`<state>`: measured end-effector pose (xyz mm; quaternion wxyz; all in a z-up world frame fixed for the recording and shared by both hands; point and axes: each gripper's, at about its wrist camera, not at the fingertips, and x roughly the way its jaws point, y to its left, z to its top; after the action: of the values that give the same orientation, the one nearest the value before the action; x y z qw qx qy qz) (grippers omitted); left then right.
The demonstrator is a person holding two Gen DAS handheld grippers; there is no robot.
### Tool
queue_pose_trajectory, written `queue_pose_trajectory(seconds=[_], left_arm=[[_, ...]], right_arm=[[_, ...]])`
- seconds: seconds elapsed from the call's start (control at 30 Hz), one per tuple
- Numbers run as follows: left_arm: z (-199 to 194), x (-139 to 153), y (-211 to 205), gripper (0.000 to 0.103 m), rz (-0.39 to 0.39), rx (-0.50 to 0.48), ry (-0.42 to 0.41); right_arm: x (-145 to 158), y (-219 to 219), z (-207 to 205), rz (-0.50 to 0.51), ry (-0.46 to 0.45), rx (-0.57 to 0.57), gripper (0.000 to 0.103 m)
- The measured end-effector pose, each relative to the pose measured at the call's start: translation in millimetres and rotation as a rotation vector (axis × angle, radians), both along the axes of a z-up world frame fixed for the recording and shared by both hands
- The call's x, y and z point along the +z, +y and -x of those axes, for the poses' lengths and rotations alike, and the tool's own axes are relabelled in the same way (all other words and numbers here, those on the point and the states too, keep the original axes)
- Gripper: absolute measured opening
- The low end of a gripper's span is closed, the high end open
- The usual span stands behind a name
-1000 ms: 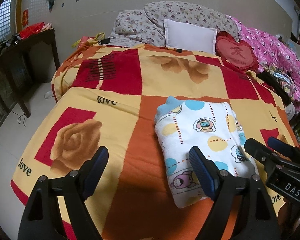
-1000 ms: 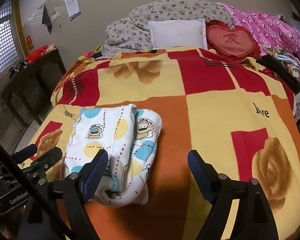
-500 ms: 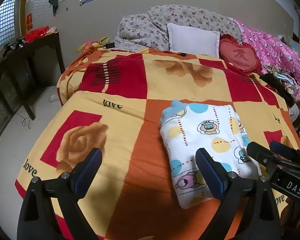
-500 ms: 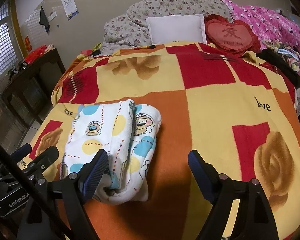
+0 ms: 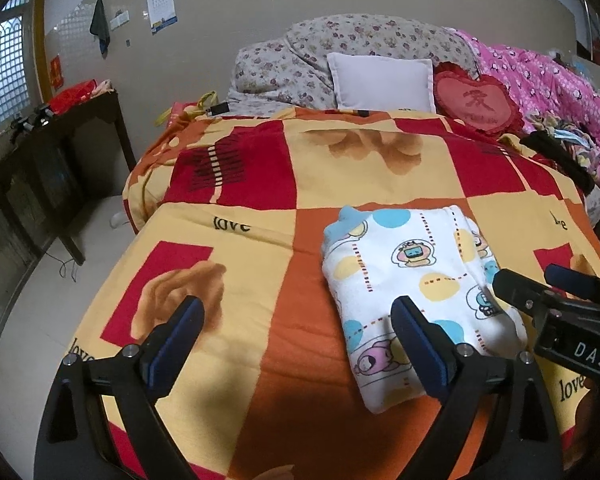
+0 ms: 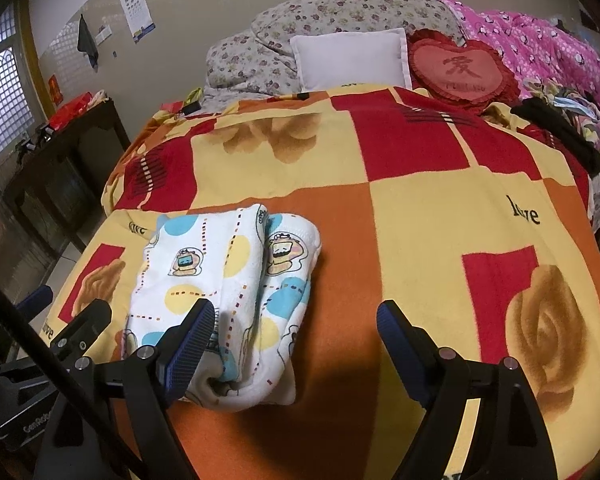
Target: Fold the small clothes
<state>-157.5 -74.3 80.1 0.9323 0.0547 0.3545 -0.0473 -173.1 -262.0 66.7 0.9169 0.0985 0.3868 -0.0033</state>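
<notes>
- Left wrist view: left gripper (image 5: 296, 314) has just spread wider than a second ago, holding nothing; folded baby garment (image 5: 412, 280) lies at 3 o'clock on the "love" blanket (image 5: 260, 184).
- Right gripper (image 6: 296, 320) gapes empty; "DAS", "GenRobo" legible.

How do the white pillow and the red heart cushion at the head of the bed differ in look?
The white pillow is plain, pale and rectangular; the red heart cushion is heart-shaped and dark red. The pillow has a flat border, while the cushion has a ruffled edge. The pillow carries no mark; the cushion has a character stitched at its middle. Both lean upright against the flowered bedding, side by side and touching.
</notes>
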Motion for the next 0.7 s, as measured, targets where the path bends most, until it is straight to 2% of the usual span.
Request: queue_pose_trajectory(seconds=[0.7], left_arm=[[-3.1, -6.2, -0.5, 0.094, 0.015, 0.014, 0.030]], right_arm=[[-3.2, -1.0, -2.2, -0.017, 0.011, 0.004, 0.087]])
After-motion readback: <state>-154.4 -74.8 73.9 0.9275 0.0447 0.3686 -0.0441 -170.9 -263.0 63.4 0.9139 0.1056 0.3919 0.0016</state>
